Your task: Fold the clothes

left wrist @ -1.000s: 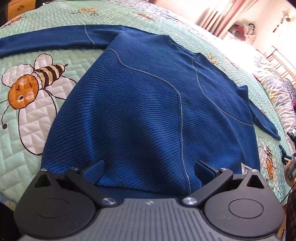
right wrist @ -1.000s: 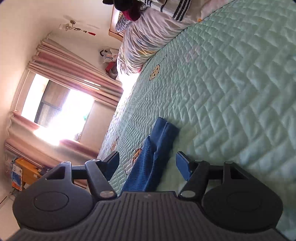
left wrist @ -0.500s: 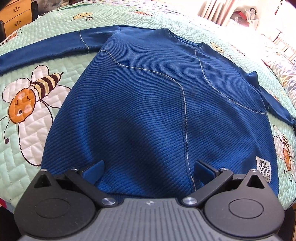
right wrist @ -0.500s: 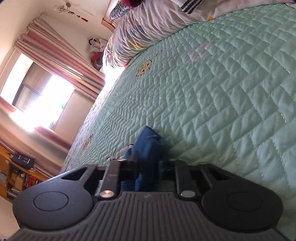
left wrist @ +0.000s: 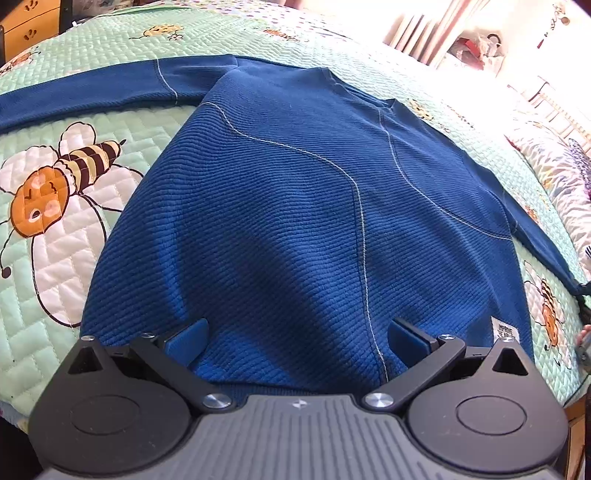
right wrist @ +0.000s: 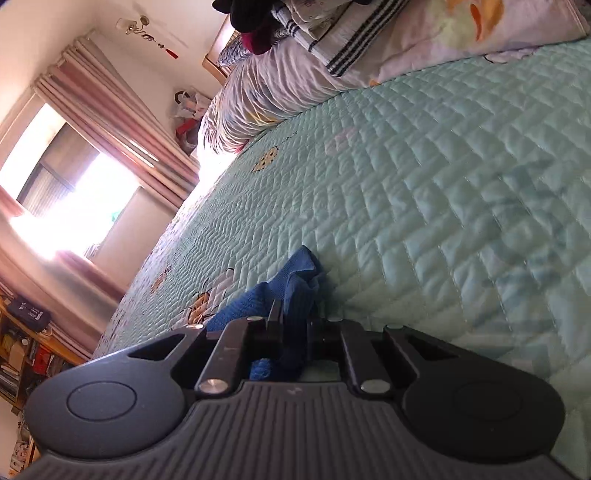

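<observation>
A blue ribbed sweater (left wrist: pixel 295 206) lies flat on the green quilted bedspread (left wrist: pixel 44 258), its hem toward me and both sleeves spread out. My left gripper (left wrist: pixel 295 338) hovers over the hem, open, with nothing between its fingers. In the right wrist view my right gripper (right wrist: pixel 295 325) is shut on the cuff of the sweater's right sleeve (right wrist: pixel 299 280), which bunches up between the pads. That sleeve (left wrist: pixel 543 251) runs to the right edge in the left wrist view, stretched out to its end.
Pillows and folded bedding (right wrist: pixel 332 66) are piled at the head of the bed. A window with pink curtains (right wrist: pixel 92 147) is beyond the bed. A wooden dresser (left wrist: pixel 29 14) stands at far left. Bee prints (left wrist: pixel 66 173) mark the bedspread.
My right gripper closed on the sleeve cuff and pulled it outward, bunching the fabric. The sleeve in the left wrist view now lies stretched. The left gripper stayed open over the hem.
</observation>
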A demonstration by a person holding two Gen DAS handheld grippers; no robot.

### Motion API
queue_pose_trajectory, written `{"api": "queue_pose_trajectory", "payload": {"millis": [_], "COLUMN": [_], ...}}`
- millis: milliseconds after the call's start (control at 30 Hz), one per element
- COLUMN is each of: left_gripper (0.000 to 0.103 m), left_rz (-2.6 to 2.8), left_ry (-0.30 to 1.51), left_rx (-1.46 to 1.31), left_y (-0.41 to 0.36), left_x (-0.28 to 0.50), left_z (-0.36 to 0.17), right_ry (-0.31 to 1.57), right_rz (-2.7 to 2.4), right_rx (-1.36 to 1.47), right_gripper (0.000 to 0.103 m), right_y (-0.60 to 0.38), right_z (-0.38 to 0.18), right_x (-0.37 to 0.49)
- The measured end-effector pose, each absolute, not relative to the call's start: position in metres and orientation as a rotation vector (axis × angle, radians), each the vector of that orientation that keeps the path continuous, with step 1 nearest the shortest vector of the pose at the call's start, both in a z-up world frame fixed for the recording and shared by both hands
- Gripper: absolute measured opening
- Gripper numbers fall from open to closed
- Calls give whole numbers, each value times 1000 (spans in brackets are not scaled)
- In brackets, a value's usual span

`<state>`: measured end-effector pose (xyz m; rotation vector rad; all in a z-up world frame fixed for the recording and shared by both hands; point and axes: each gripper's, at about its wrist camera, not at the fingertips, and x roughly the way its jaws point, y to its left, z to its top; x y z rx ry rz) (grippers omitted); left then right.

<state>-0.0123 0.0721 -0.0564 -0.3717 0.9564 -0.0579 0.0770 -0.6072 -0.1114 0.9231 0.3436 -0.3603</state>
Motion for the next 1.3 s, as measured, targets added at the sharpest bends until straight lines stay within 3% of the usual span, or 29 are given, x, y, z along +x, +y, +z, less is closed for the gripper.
{"api": "queue_pose_trajectory", "payload": {"millis": [367, 533, 633, 767, 1300], "left_gripper": [102, 102, 102, 102, 102], "left_rz": [-146, -178, -187, -207, -239], "left_ry": [908, 886, 877, 862, 740], "left_rx": [-496, -528, -551, -534, -545], "left_y": [95, 103, 106, 104, 113], "left_x": [-25, -27, -25, -24, -10], "left_z": [-55, -58, -59, -56, -33], "right_ry": [432, 430, 393, 325, 570], "right_rz": [-471, -514, -591, -560, 510], "right_rx": [647, 643, 710, 777, 556], "right_gripper": [13, 29, 33, 56, 60], "right_y": [-586, -586, -589, -576, -340], "right_z": [-93, -87, -84, -79, -46], "right_x": [88, 78, 57, 29, 106]}}
